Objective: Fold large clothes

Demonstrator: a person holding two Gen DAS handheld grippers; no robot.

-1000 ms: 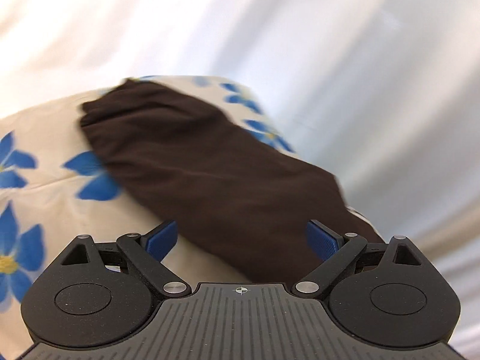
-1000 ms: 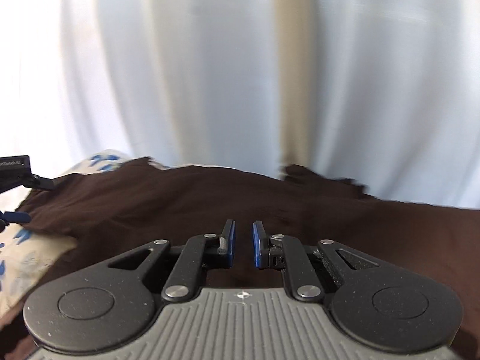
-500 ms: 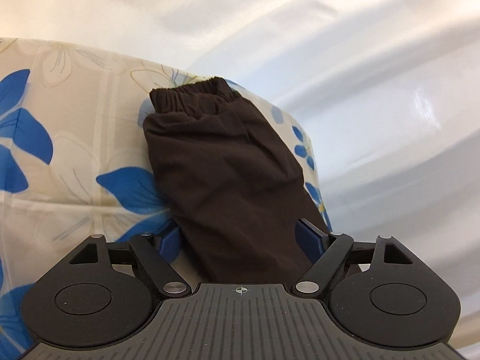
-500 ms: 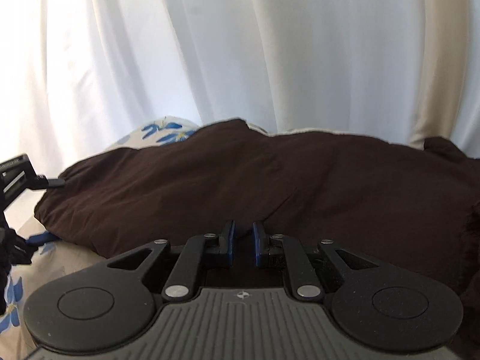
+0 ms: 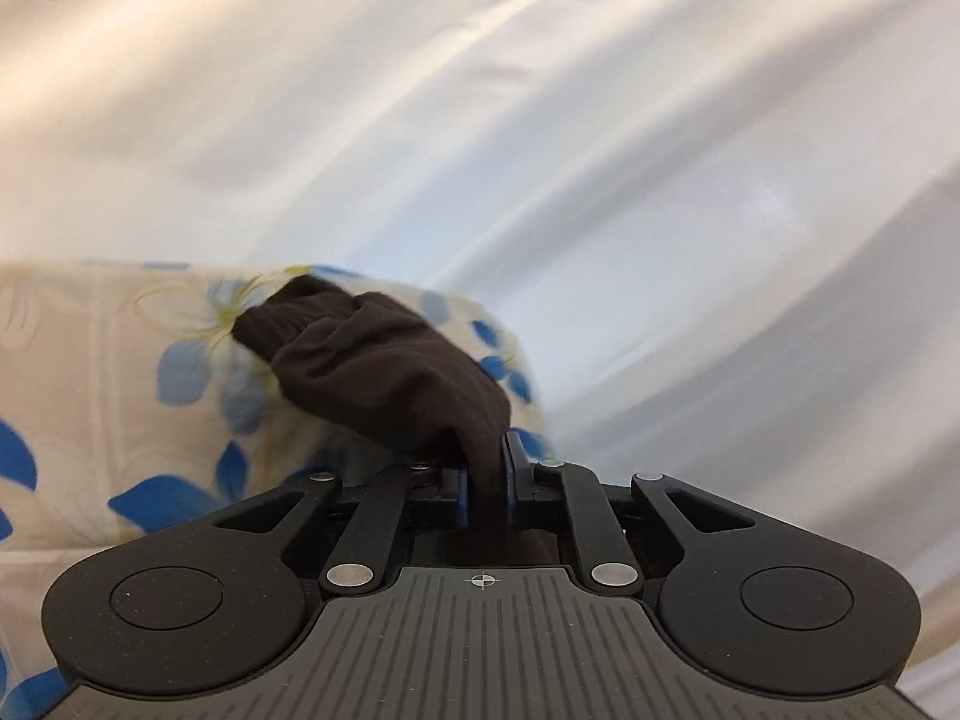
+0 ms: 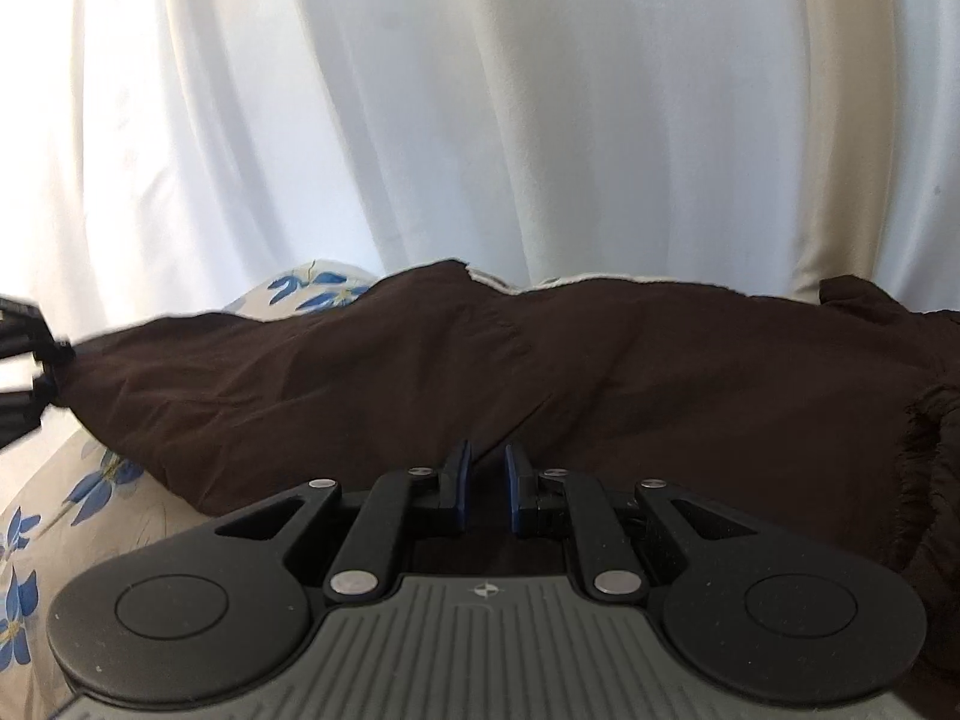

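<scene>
A dark brown garment lies stretched across a floral bedsheet in the right wrist view. My right gripper is shut on its near edge, with brown cloth filling the narrow gap between the blue pads. The garment's narrow end shows in the left wrist view, bunched, with a gathered cuff at the far tip. My left gripper is shut on this end, a fold pinched between the pads. The left gripper also appears blurred at the garment's left tip in the right wrist view.
White curtains hang close behind the bed and fill the upper half of both views. The cream sheet with blue flowers spreads to the left. More brown cloth bunches at the right edge.
My left gripper went from wide open around the narrow end to shut on it, bunching the cloth. The right gripper stayed shut on the garment and sank toward the bed.
</scene>
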